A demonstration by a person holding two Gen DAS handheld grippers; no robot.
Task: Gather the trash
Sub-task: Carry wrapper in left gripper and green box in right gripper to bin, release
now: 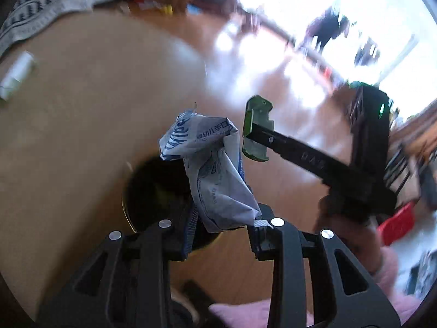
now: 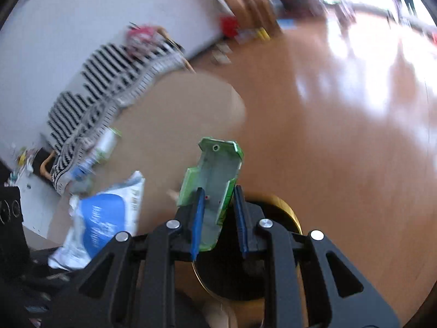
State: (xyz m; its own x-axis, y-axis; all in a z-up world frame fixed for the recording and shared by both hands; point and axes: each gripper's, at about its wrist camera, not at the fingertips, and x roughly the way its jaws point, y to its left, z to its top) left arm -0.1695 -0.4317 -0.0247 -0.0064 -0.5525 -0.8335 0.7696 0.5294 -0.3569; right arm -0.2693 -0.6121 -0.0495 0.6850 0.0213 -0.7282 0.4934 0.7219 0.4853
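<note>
Over the bin (image 1: 142,191) — left gripper (image 1: 224,227) pinches wrapper (image 1: 215,175) | right gripper (image 2: 218,218) clamps green carton (image 2: 215,180)

"DAS" — right tool (image 1: 256,134) arm

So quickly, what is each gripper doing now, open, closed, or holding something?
Left gripper: closed on the crumpled white-and-blue wrapper.
Right gripper: closed on the flattened green carton.

Glossy wooden floor (image 2: 341,142) washed in glare from a bright window (image 1: 341,13), a white wall (image 2: 68,27), and a black-and-white striped rug (image 2: 109,82) at its foot
</note>
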